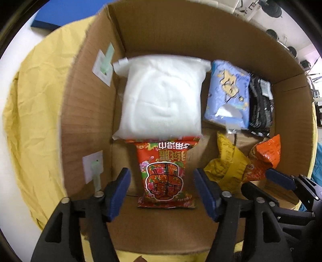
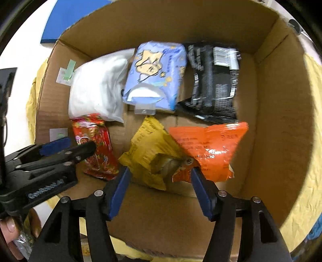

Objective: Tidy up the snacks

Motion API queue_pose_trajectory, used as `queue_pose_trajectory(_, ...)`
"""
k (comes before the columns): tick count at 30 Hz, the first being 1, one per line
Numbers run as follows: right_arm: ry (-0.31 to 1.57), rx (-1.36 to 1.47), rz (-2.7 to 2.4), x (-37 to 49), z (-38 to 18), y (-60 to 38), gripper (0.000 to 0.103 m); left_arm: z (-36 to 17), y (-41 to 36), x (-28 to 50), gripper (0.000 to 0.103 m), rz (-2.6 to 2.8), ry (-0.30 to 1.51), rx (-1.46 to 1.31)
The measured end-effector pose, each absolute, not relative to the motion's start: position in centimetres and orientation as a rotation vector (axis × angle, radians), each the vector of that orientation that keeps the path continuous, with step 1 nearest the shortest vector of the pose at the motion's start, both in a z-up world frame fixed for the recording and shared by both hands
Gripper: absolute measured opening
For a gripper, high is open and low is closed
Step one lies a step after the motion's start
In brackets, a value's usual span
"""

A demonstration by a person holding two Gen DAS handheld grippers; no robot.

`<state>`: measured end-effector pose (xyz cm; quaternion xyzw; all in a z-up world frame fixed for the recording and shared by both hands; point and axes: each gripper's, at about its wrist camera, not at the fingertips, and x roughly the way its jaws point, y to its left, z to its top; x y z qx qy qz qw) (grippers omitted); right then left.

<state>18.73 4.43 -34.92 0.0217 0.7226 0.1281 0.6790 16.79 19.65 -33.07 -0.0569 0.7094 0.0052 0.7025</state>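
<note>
An open cardboard box holds the snacks. A red patterned packet lies flat at its near left, below a white pouch. A light blue pack and a black packet lie at the back. A yellow bag and an orange bag overlap at the near right. My left gripper hangs open over the red packet, gripping nothing. My right gripper is open around the yellow and orange bags' near ends.
The box rests on a crumpled yellow cloth. A blue board lies on the white surface behind. Two white stickers mark the box's left wall. A person's finger shows at the lower left.
</note>
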Motion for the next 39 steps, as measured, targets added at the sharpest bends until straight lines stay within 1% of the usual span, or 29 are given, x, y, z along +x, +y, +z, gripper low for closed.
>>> queue_pose_trajectory(1, 1.613, 0.045, 0.281, 18.7, -34.7, 4.2, 0.074, -32.6, 19.7, 16.7, 0.074, 0.015, 1.563, -0.13)
queue_pose_trajectory(2, 1.6, 0.04, 0.269, 18.6, -34.3, 3.9, 0.078, -32.2, 19.7, 16.6, 0.079, 0.016, 1.549, -0.135)
queue_pose_trajectory(3, 1.591, 0.036, 0.254, 18.6, -34.1, 3.6, 0.086, -31.8, 19.8, 16.5, 0.087, 0.02, 1.537, -0.136)
queue_pose_trajectory(4, 1.583, 0.036, 0.248, 18.5, -33.9, 3.3, 0.088, -31.4, 19.8, 16.4, 0.088, 0.027, 1.527, -0.134)
queue_pose_trajectory(6, 1.572, 0.037, 0.232, 18.6, -33.6, 2.9, 0.089, -30.6, 19.5, 16.1, 0.097, 0.037, 1.504, -0.122)
queue_pose_trajectory(8, 1.563, 0.03, 0.214, 18.2, -32.9, 2.7, 0.091, -29.7, 19.7, 15.8, 0.097, 0.049, 1.48, -0.117)
queue_pose_trajectory(10, 1.547, 0.038, 0.194, 18.0, -32.3, 2.2, 0.1, -28.9, 19.5, 15.3, 0.097, 0.052, 1.465, -0.113)
queue_pose_trajectory(12, 1.529, 0.046, 0.175, 17.0, -31.3, 1.8, 0.103, -28.0, 19.3, 14.8, 0.097, 0.056, 1.447, -0.108)
queue_pose_trajectory(20, 1.452, 0.078, 0.146, 15.2, -25.1, -0.7, 0.103, -22.8, 17.9, 11.6, 0.098, 0.027, 1.352, -0.112)
queue_pose_trajectory(31, 1.303, 0.098, 0.174, 9.2, -12.6, -4.1, 0.103, -11.4, 15.9, 6.7, 0.098, 0.004, 1.184, -0.101)
queue_pose_trajectory(34, 1.249, 0.087, 0.171, 7.2, -9.1, -4.7, 0.103, -9.0, 15.2, 5.3, 0.098, -0.013, 1.148, -0.089)
queue_pose_trajectory(39, 1.205, 0.099, 0.171, 5.1, -5.2, -5.5, 0.103, -6.5, 14.7, 3.5, 0.098, -0.026, 1.115, -0.09)
